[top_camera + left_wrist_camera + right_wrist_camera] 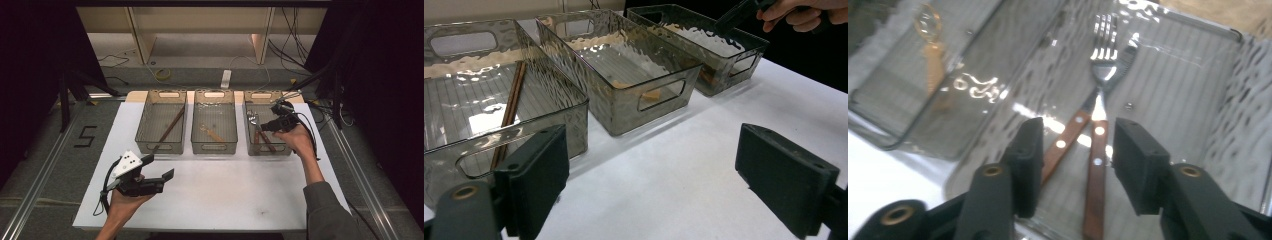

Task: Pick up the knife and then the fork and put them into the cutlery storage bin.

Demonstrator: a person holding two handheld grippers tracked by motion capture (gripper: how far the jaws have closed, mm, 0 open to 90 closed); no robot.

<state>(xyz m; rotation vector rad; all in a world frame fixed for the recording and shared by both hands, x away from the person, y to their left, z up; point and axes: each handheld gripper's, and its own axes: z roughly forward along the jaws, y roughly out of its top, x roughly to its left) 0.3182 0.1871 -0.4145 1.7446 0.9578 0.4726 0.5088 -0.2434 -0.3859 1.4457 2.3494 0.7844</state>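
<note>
Two wooden-handled forks (1096, 150) lie side by side on the ribbed floor of the right bin (284, 150), tines pointing away from the person. Each handle is reddish-brown with pale rivets; the heads are bright steel. In the right gripper view the second fork's head is half covered by the first, so its tines cannot be counted, and both handle ends are cut off at the lower edge. In the high view the pair (261, 134) is small and partly behind the hand.

The right gripper (1077, 150) hangs just above the handles, jaws parted and clear of both forks, nothing clamped between them. The left gripper (161, 169) rests low over the white tabletop (225, 190), jaws spread wide and holding nothing.

Three smoky translucent bins stand in a row. The middle bin (214, 149) holds one light wooden utensil (212, 133), its shape blurred by the rippled wall. The left bin (161, 148) holds dark brown chopsticks (170, 128) laid diagonally; whether one or two cannot be told.
</note>
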